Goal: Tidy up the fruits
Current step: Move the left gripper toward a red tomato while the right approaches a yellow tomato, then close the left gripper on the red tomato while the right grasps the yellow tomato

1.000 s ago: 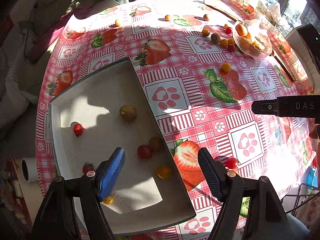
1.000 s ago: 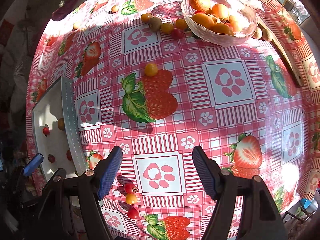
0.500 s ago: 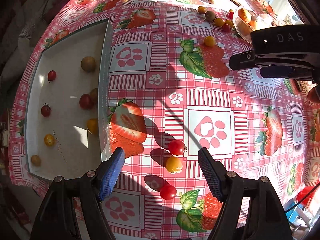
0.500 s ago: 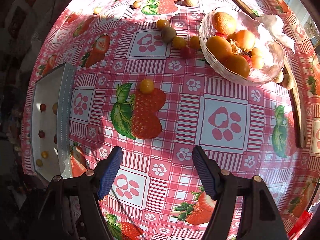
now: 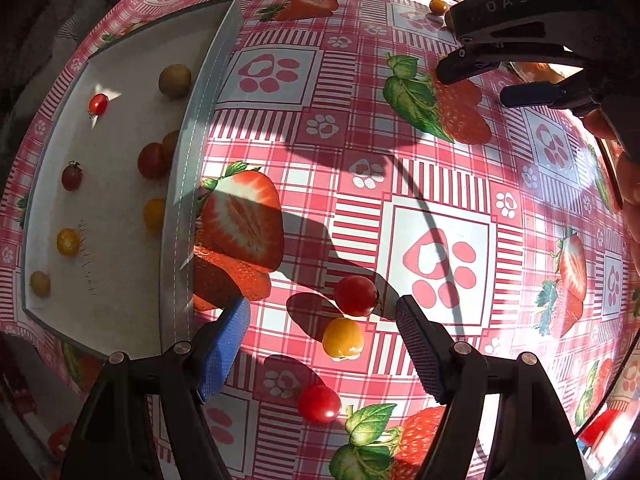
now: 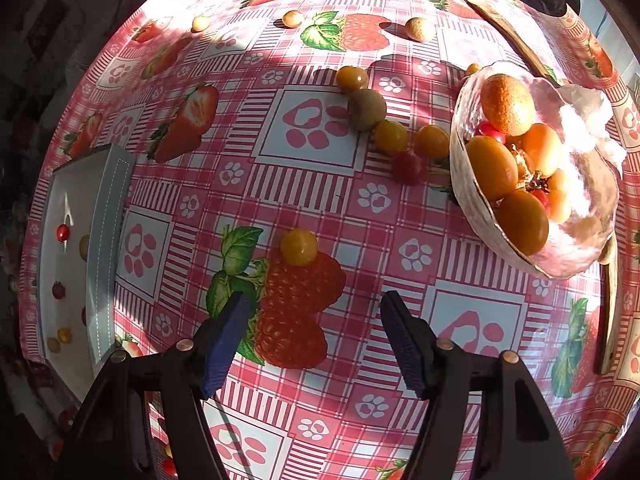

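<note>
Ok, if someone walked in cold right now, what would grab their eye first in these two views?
Probably the loud strawberry tablecloth first, then the glass bowl piled with orange fruit at the right of the right wrist view. In the left wrist view, three cherry tomatoes sit in front of the open left gripper, the red tomato and yellow tomato between its jaws, with the white tray of sorted fruit to the left.

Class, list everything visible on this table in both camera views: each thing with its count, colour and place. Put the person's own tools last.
Tablecloth: one, red-and-white check with strawberries.
Tray: one, white-grey, left; holds about eight small red, yellow and green fruits.
Glass bowl: one, clear, right; holds orange fruits.
Loose tomatoes: three, two red, one yellow, between the left claw's fingers.
Yellow tomato: one, ahead of the right claw.
Left claw: open.
Right claw: open.
</note>
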Demonstrator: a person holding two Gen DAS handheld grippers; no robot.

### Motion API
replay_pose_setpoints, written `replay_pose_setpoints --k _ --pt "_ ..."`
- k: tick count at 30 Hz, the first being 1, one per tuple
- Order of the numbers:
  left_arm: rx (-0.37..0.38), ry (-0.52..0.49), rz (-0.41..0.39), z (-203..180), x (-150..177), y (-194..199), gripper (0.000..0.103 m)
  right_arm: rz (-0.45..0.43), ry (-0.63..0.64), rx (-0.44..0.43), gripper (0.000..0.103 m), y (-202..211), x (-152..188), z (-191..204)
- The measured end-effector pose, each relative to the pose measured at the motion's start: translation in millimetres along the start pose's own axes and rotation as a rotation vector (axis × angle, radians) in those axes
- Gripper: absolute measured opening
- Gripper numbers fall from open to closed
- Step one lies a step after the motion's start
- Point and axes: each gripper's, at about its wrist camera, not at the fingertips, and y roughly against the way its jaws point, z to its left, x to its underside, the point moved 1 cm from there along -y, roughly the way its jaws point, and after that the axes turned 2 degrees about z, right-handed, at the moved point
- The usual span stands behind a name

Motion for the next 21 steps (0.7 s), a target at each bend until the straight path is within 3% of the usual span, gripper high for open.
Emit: replay_pose_setpoints --k 7,10,13,16,18,21 --pt "0.012 0.016 -0.007 6 1 -2 0.071 -0.045 0.061 0.059 0.059 -7 -16 18" --pt "0.014 0.008 -0.002 4 3 -2 0.067 -0.055 0.067 0.080 0.046 -7 -20 22" --pt "0.025 0.001 0.008 -4 1 3 0.064 -0.058 0.081 0.076 0.021 -7 -21 23" --pt "0.033 -0.015 0.007 -9 -5 8 0.051 -0.047 0.079 0.057 0.021 -8 -20 21" --pt "0.044 -0.038 0.005 -14 -9 10 0.030 -0.037 0.074 0.044 0.021 -6 -15 17" --pt "0.068 -0.053 0.014 -19 -10 12 0.023 -0.015 0.053 0.022 0.021 -1 -2 8"
